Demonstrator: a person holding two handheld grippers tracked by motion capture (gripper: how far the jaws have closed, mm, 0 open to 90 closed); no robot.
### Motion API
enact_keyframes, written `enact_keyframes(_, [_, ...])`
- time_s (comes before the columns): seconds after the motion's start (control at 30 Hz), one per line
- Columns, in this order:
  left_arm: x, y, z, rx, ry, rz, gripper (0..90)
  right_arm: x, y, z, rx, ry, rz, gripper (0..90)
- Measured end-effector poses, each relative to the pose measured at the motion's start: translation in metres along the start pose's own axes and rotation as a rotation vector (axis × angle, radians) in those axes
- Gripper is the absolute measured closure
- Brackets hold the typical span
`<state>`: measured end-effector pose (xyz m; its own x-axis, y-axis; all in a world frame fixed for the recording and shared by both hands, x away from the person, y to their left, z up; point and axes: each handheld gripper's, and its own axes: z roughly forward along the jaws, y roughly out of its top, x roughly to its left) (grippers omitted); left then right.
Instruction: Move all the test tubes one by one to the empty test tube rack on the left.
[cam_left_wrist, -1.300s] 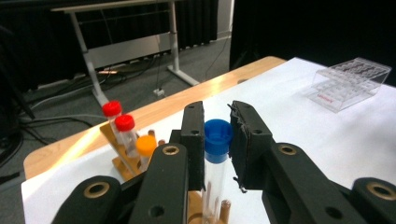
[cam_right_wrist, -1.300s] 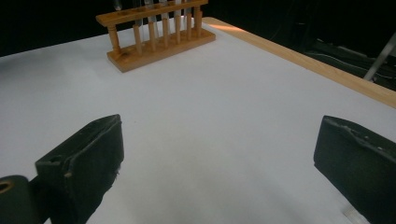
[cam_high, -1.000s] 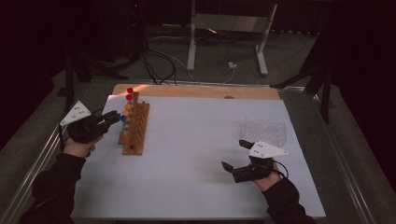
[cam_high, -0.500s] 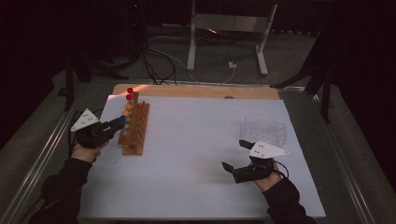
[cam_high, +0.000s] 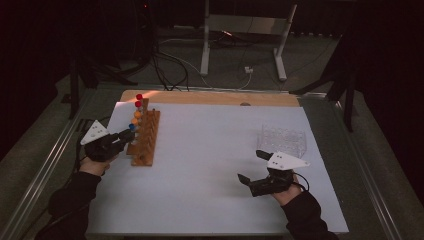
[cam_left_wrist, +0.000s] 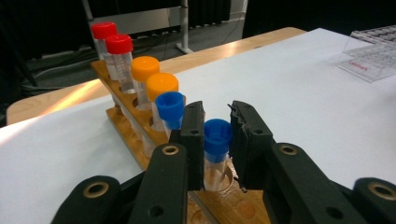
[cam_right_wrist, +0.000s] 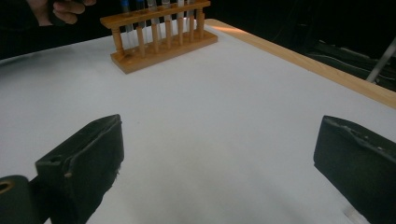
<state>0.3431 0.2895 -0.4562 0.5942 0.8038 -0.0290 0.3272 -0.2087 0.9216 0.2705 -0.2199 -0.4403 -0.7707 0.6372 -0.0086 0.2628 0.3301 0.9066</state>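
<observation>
Since the earlier frames, L gripper (cam_high: 125, 136) has dropped lower at the near end of the wooden rack (cam_high: 144, 140); R gripper (cam_high: 251, 167) has held its spot, and the rack has not shifted.

L gripper: fingers (cam_left_wrist: 194, 135) closed on the blue-capped tube (cam_left_wrist: 217, 144), one pad each side, just below the cap. Tube is upright, its lower end seated in a rack hole at the near end of the row. Hand (cam_high: 95, 162) sits on the near-left side of the rack.

Rack contents, from the held tube going away: 2nd blue-capped tube (cam_left_wrist: 169, 107) directly behind it, then 2 orange-capped tubes (cam_left_wrist: 161, 86), then 2 red-capped tubes (cam_left_wrist: 119, 46) at the far end. All stand upright. Empty holes show in the rack's front row, nearer than the held tube.

Rack stands on the white worktop (cam_high: 210, 165) near its left edge, long axis running near to far.

R gripper: fingers (cam_right_wrist: 81, 165) wide apart, nothing between them, hovering low over bare worktop well to the right of the rack and nearer the person. In its own view the rack (cam_right_wrist: 159, 39) lies well ahead.

Clear plastic rack (cam_high: 281, 141) sits well right of the wooden rack, just beyond the R gripper.
</observation>
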Motion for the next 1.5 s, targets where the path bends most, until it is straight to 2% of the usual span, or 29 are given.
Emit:
enact_keyframes(0.13, [0.0, 0.002, -0.002, 0.006, -0.028, -0.007, 73.6, 0.0, 0.0, 0.0, 0.001, 0.0, 0.001, 1.8])
enact_keyframes(0.17, [0.0, 0.004, -0.004, 0.002, -0.044, -0.015, 64.3, 0.0, 0.0, 0.0, 0.001, -0.001, 0.001, 1.8])
enact_keyframes(0.2, [-0.001, 0.006, -0.006, -0.003, -0.034, -0.012, 58.5, 0.0, 0.0, 0.0, 0.002, -0.001, -0.001, 1.8])
enact_keyframes(0.3, [-0.005, 0.016, -0.016, -0.025, -0.047, -0.017, 39.2, 0.0, 0.0, 0.0, 0.002, -0.001, 0.001, 1.8])
enact_keyframes(0.37, [-0.009, 0.023, -0.022, -0.023, -0.079, -0.018, 25.7, 0.0, 0.0, 0.0, 0.001, 0.0, 0.004, 1.8])
enact_keyframes(0.47, [-0.019, 0.028, -0.029, -0.022, -0.102, -0.007, 16.3, 0.0, 0.0, 0.0, 0.001, -0.001, 0.002, 1.8])
enact_keyframes(0.57, [-0.029, 0.03, -0.034, -0.017, -0.135, -0.021, 10.1, 0.0, 0.0, -0.001, -0.002, -0.001, 0.005, 1.8])
enact_keyframes(0.73, [-0.043, 0.028, -0.041, -0.032, -0.182, -0.035, 5.0, 0.0, 0.0, -0.001, -0.001, -0.002, 0.004, 1.8])
enact_keyframes(0.8, [-0.048, 0.026, -0.042, -0.028, -0.208, -0.029, 2.5, 0.0, 0.0, -0.001, -0.001, -0.003, 0.003, 1.8])
enact_keyframes(0.83, [-0.051, 0.025, -0.043, -0.027, -0.208, -0.027, 2.2, 0.0, 0.0, -0.001, -0.001, -0.003, 0.004, 1.8])
enact_keyframes(1.07, [-0.07, 0.006, -0.044, -0.006, -0.287, -0.023, 0.7, 0.0, 0.0, -0.001, -0.002, -0.003, 0.006, 1.8])
enact_keyframes(1.17, [-0.077, -0.006, -0.043, -0.003, -0.301, -0.021, 0.7, 0.0, 0.0, -0.002, -0.003, -0.003, 0.006, 1.8])
enact_keyframes(1.23, [-0.081, -0.015, -0.042, 0.007, -0.295, -0.013, 0.7, 0.0, 0.0, -0.002, -0.004, -0.003, 0.008, 1.8])
enact_keyframes(1.33, [-0.085, -0.027, -0.038, 0.036, -0.301, -0.016, 0.7, 0.0, 0.0, -0.002, -0.003, -0.005, 0.008, 1.8])
enact_keyframes(1.4, [-0.088, -0.034, -0.036, 0.05, -0.29, 0.001, 0.7, 0.0, 0.0, -0.002, -0.004, -0.006, 0.009, 1.8])
enact_keyframes(1.5, [-0.089, -0.043, -0.033, 0.074, -0.3, -0.004, 0.7, -0.001, -0.001, -0.002, -0.004, -0.006, 0.01, 1.8])
